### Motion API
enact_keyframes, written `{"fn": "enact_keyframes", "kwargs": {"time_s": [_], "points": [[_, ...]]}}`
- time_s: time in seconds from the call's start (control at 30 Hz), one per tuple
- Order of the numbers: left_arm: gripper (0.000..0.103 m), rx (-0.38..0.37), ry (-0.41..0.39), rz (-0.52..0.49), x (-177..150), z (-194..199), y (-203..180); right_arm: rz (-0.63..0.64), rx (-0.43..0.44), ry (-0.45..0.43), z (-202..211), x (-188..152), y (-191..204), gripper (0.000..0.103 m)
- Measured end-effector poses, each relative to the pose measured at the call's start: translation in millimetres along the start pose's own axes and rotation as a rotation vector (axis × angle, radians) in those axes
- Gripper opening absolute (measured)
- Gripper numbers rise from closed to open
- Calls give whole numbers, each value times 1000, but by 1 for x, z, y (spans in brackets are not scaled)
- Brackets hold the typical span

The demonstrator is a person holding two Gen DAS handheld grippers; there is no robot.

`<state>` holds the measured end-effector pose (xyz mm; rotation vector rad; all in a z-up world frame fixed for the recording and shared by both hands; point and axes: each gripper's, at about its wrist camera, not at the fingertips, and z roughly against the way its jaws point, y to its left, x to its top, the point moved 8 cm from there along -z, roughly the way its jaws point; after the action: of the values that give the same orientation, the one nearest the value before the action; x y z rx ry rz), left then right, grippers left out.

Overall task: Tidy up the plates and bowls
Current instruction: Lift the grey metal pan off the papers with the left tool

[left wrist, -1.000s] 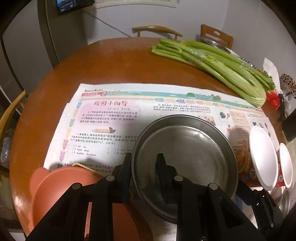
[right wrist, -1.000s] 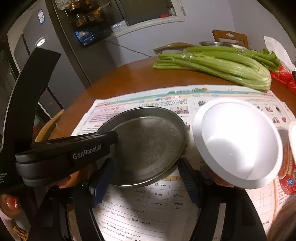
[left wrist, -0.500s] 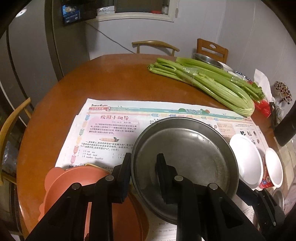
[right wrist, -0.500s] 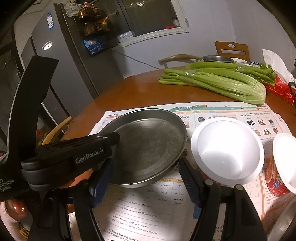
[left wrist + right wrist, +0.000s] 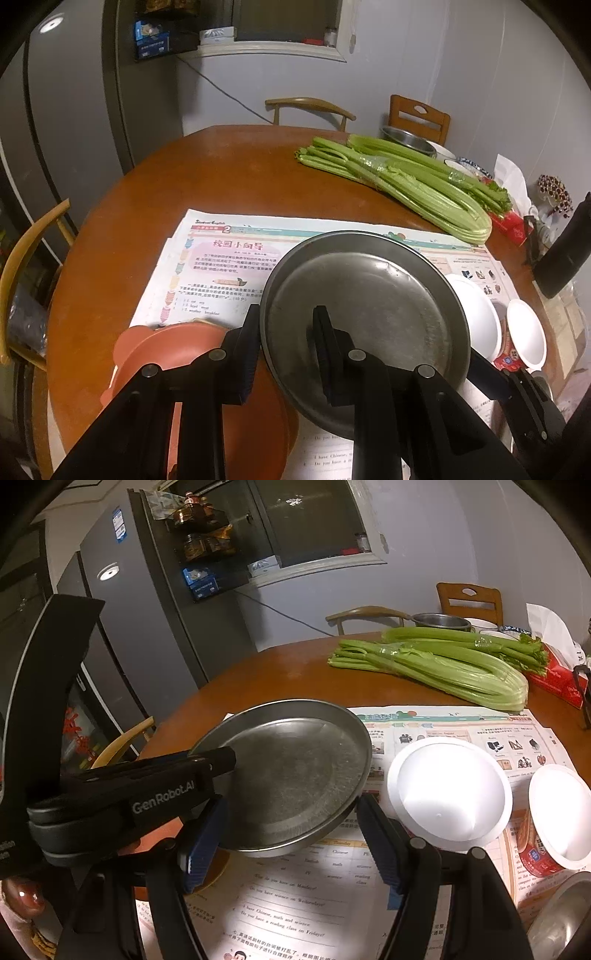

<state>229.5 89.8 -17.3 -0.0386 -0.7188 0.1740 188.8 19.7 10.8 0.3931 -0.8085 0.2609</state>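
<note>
Both grippers are chunky black plastic with round silver rivets on the finger arms; the right gripper [image 5: 291, 838] has blue ribbed pads [image 5: 201, 843]. The left gripper [image 5: 286, 345] shows white "GenRobot.AI" lettering on its side.

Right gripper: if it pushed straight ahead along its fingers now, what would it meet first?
Probably the near rim of the steel plate, which the left gripper holds tilted just ahead of the right gripper. Its fingers are open and hold nothing. Depth is unclear; it could pass under the rim to the newspaper.
</note>
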Motion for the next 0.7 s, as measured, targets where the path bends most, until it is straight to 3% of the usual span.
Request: {"fn": "enact_keyframes", "kwargs": {"time_s": [0.7], "points": [[28,22,-128,54,2,97,42,139,58,-66,53,16,70,72]]}}
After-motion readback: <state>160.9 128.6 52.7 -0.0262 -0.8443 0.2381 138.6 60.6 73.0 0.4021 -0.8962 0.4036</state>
